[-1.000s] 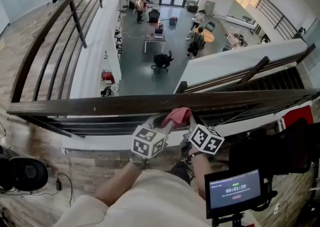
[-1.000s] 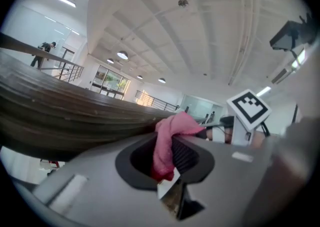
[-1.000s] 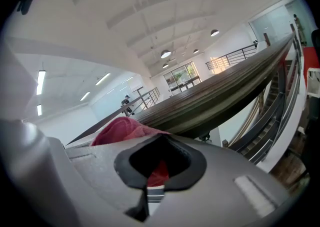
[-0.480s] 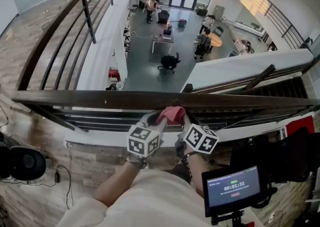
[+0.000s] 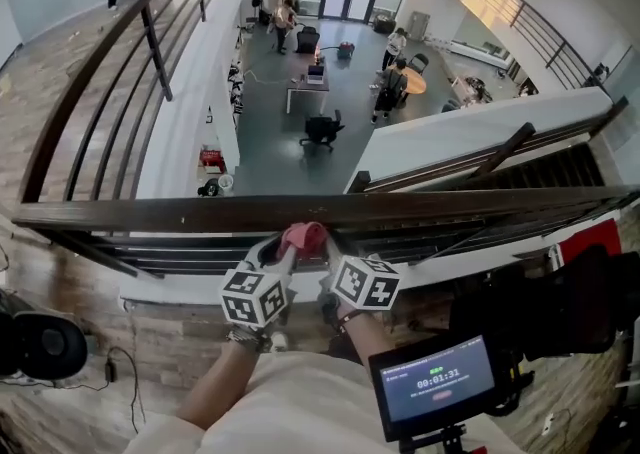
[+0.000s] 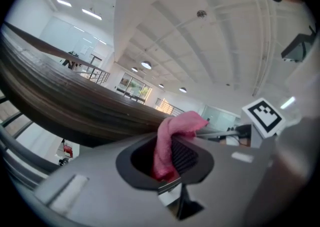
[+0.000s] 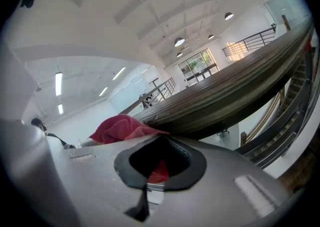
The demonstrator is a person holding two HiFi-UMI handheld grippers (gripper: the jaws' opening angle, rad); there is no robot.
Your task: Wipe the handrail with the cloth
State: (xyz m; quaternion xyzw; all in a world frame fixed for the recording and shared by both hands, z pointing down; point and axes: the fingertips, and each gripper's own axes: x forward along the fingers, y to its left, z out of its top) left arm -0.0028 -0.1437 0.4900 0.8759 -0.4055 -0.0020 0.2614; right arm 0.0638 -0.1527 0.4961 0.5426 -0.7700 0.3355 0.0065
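A dark wooden handrail (image 5: 150, 212) runs left to right across the head view. A bunched pink cloth (image 5: 303, 237) sits against its near edge, just left of the middle. Both grippers meet at the cloth: the left gripper (image 5: 285, 252) and right gripper (image 5: 326, 248) are each shut on it, their marker cubes just below. In the left gripper view the cloth (image 6: 175, 136) rises out of the left gripper (image 6: 167, 160) beside the handrail (image 6: 75, 101). In the right gripper view the cloth (image 7: 122, 128) bulges above the right gripper (image 7: 159, 165), touching the handrail (image 7: 235, 91).
Horizontal balustrade bars (image 5: 180, 252) run under the rail, over a drop to a lower floor with desks and people (image 5: 385, 82). A small screen on a stand (image 5: 438, 382) is at lower right, a round black device (image 5: 40, 344) at lower left, on a wood floor.
Both grippers and the cloth have slid leftward along the handrail, still held together on the cloth.
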